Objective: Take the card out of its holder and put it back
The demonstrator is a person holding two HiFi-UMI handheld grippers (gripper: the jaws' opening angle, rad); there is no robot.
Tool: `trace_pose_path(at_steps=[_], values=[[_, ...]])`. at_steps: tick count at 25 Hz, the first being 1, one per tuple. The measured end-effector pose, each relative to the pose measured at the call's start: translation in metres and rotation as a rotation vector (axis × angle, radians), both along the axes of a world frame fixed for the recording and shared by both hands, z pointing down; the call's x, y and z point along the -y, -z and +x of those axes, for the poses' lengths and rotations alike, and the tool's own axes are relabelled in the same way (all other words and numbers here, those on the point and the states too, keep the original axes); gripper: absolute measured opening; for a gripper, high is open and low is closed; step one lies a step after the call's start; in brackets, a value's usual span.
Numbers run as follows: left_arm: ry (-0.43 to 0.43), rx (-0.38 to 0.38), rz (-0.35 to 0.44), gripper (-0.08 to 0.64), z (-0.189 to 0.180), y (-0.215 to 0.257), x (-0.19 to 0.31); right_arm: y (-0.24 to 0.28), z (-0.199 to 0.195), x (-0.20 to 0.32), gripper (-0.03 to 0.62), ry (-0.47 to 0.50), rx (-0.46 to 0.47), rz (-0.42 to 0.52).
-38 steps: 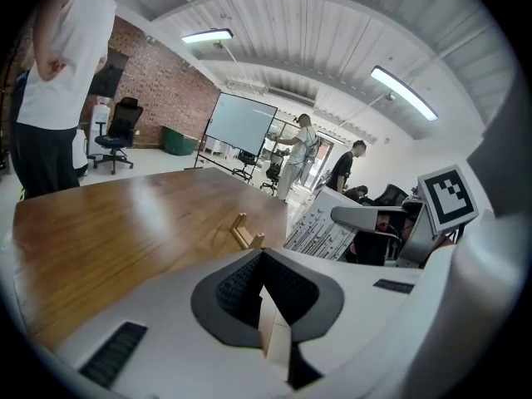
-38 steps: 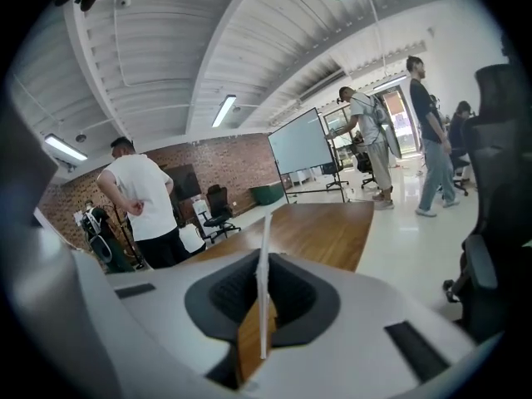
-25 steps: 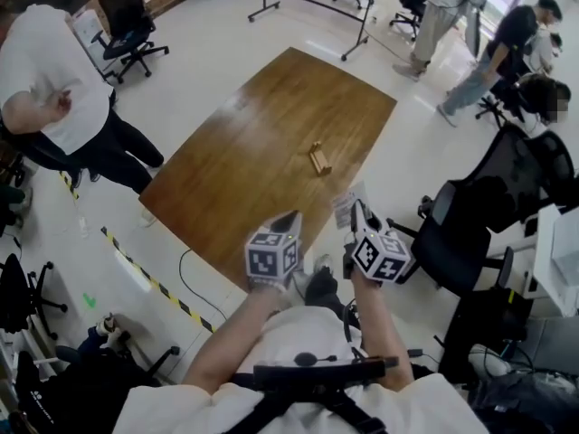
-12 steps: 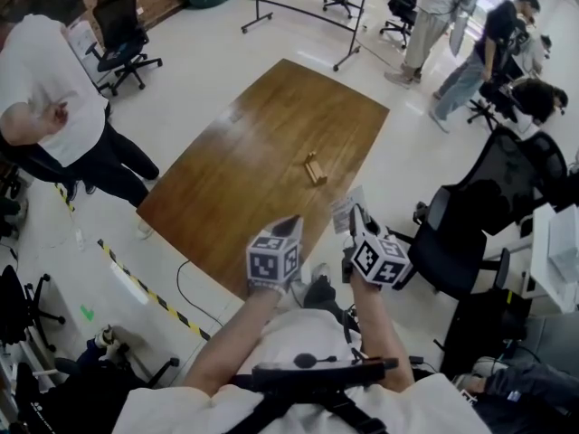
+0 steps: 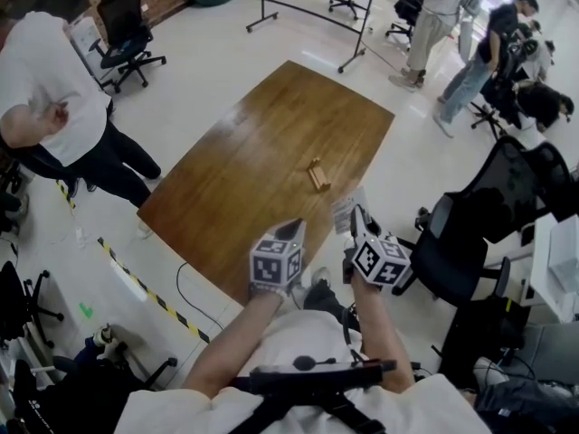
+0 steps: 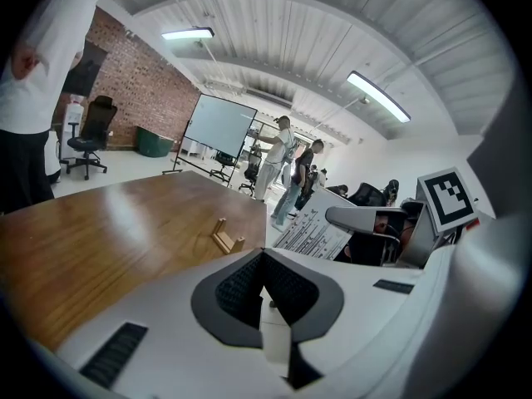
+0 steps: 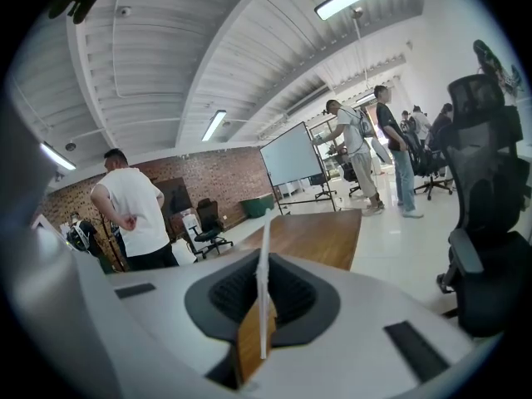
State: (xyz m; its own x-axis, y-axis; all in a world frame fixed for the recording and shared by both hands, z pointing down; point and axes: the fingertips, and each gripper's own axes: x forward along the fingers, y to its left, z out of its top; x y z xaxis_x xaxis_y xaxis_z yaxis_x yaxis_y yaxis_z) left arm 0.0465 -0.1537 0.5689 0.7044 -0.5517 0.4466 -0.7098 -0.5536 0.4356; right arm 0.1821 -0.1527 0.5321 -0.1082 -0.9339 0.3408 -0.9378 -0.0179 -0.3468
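Card out, holder waiting: we grip the card [image 5: 344,212] edge-on in the closed right claw [image 7: 264,264], near the table's [image 5: 244,165] close edge. It is well apart from the small wooden holder [image 5: 317,174], which stands empty further in on the table. The left claw [image 6: 263,260] is closed on nothing and hangs just beside the right one.

We judge the step in hand to be the return of the card to its slot. To do it well, we carry the card over the holder first and turn it so its lower edge runs along the slot. Then we come down straight, not at a slant. The card is thin and would likely bend or skid off the wood if pushed in at an angle. The holder looks light and loose on the smooth table, so a sideways nudge could shift or tip it. The free left claw could steady one end of it. We let the right claw open only once the card stands seated.
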Motion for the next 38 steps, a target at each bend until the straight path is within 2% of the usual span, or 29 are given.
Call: trace_pose_path(at_steps=[18, 38], values=[[0.097, 0.005, -0.013, -0.003, 0.031, 0.008, 0.065, 0.006, 0.026, 0.115, 0.018, 0.122, -0.033, 0.027], [0.091, 0.065, -0.067, -0.003, 0.052, -0.023, 0.090, -0.051, 0.031, 0.188, 0.018, 0.177, -0.005, -0.013]])
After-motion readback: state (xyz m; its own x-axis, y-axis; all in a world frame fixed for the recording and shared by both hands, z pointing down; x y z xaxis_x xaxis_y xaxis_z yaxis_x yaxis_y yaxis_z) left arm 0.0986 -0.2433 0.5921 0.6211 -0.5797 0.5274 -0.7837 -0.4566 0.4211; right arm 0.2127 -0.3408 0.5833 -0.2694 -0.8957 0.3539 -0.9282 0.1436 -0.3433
